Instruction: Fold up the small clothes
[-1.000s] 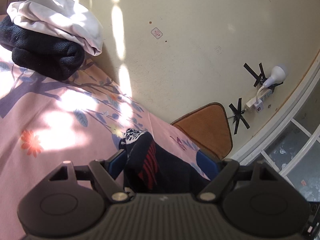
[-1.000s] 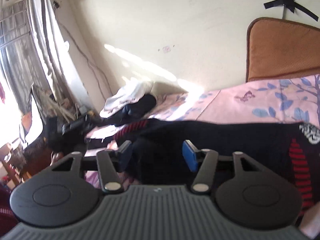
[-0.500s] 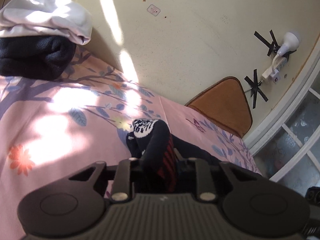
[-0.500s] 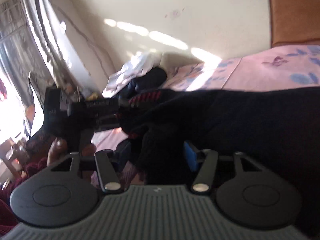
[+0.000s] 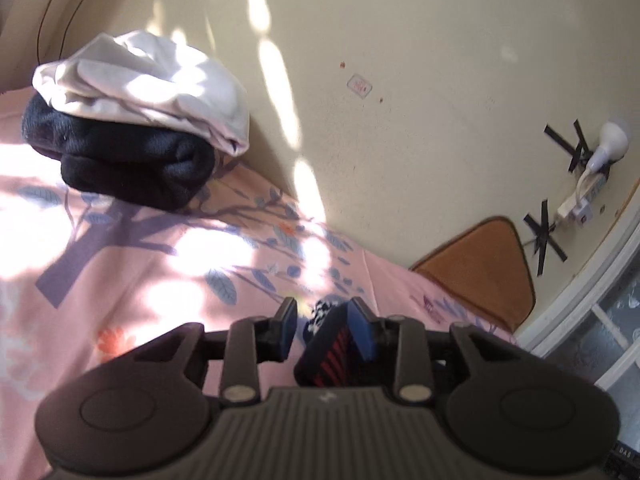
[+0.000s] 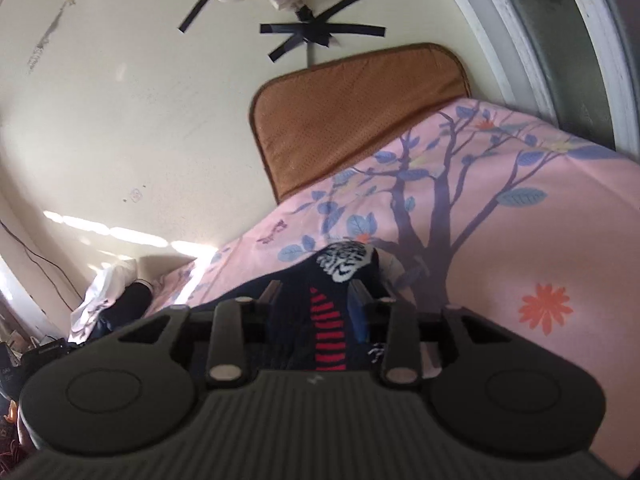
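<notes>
Pink floral bedsheet (image 5: 120, 280) lies ahead of both tools; the soft, limp black sock (image 6: 328, 320) sits between the closing right gripper (image 6: 316, 300), while the left gripper (image 5: 322, 326), reopening, stands narrowly apart at its cuff.

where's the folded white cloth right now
In the left wrist view the white cloth sits at upper left, on top of a dark folded garment on the pink floral sheet, against the cream wall.
</notes>
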